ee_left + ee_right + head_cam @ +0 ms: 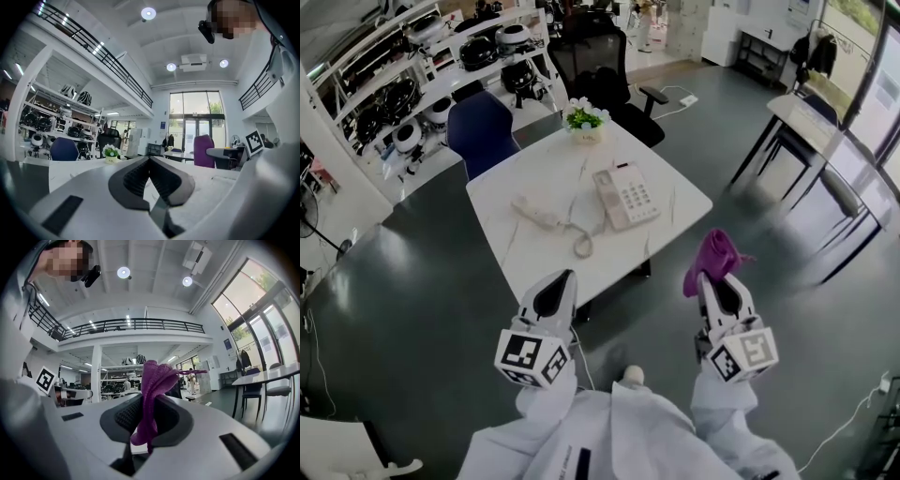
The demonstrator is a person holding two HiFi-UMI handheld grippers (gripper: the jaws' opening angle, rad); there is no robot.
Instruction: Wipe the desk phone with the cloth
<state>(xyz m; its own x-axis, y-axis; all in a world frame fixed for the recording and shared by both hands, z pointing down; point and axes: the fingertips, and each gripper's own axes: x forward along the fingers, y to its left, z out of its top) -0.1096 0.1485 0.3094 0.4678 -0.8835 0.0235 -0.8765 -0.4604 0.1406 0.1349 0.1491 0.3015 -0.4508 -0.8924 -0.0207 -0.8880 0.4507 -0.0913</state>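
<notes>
The white desk phone [625, 195] sits on the white table [675, 202], its handset [536, 213] lying off the cradle to the left with the coiled cord [581, 240] between them. My right gripper [713, 277] [149, 398] hovers off the table's near right corner, shut on a purple cloth [713, 253] [153, 380] that sticks up from the jaws. My left gripper [565, 278] [149, 161] hangs just in front of the table's near edge, shut with nothing in it. Neither gripper touches the phone.
A small flower pot [584, 119] [111, 152] stands at the table's far edge. Behind it are a blue chair [481, 127] and a black office chair [602, 70]. Shelves of helmets [412, 84] line the far left. Another desk [814, 127] stands at the right.
</notes>
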